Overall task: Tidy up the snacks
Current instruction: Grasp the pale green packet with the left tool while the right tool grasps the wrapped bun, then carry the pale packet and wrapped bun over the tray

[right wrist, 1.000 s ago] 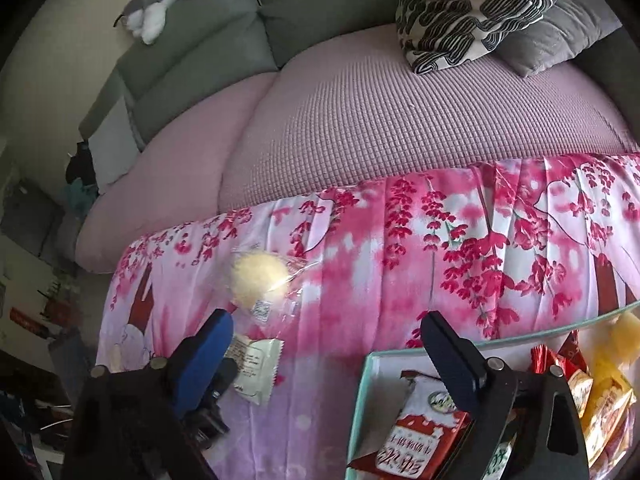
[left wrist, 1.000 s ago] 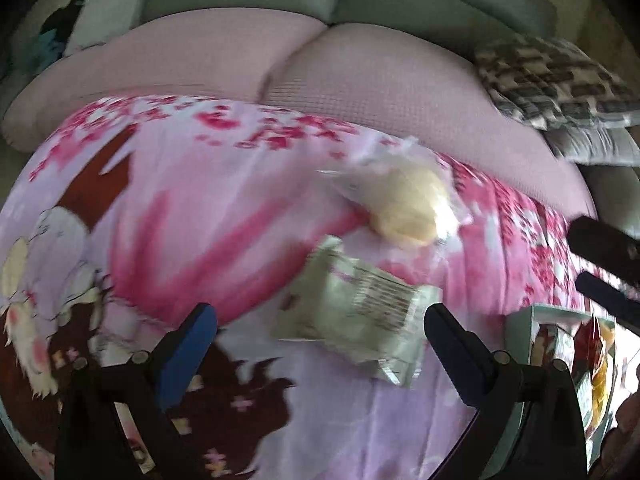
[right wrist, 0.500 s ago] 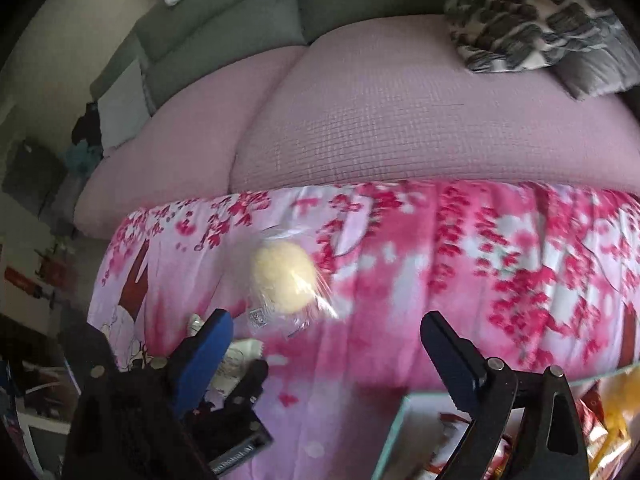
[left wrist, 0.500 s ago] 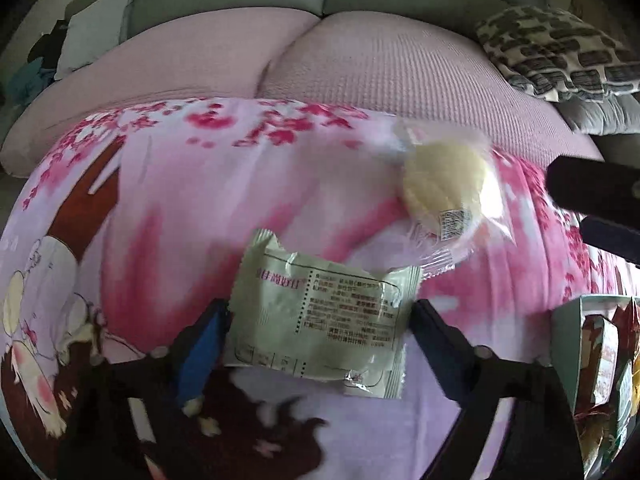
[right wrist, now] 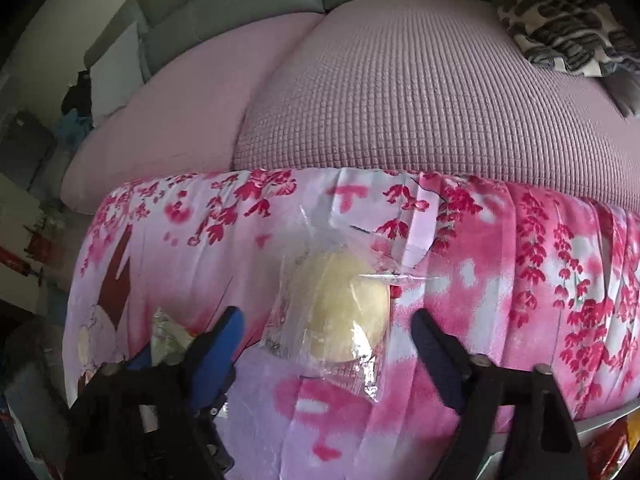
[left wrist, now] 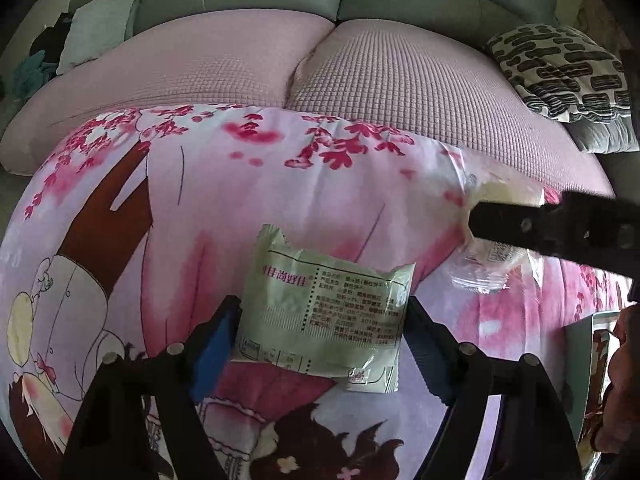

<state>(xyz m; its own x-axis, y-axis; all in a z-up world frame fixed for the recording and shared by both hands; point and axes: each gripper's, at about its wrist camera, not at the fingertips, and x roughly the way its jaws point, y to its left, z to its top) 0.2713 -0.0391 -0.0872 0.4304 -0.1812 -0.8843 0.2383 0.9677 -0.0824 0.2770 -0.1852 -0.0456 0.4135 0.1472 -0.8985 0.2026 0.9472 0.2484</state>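
Note:
A pale green snack packet [left wrist: 326, 312] with printed text lies on the pink floral cloth [left wrist: 240, 200]. My left gripper [left wrist: 322, 324] is open with a finger on each side of the packet, touching or nearly touching its edges. A round yellow bun in clear wrap [right wrist: 338, 312] lies further right on the cloth. My right gripper [right wrist: 326, 336] is open and straddles it, the jaws apart from the wrap. In the left wrist view the bun [left wrist: 496, 196] is partly hidden behind the right gripper's black finger [left wrist: 552, 228]. The green packet's corner [right wrist: 166, 332] shows in the right wrist view.
A light green box [left wrist: 580, 364] holding red and yellow snack packs sits at the right edge; its rim shows in the right wrist view [right wrist: 600, 420]. Behind the cloth is a pink-covered sofa [right wrist: 400, 92] with a black-and-white patterned cushion [left wrist: 564, 68].
Both grippers moved forward and down. The left now brackets the green packet and its jaws have narrowed. The right swung left from the box onto the bun.

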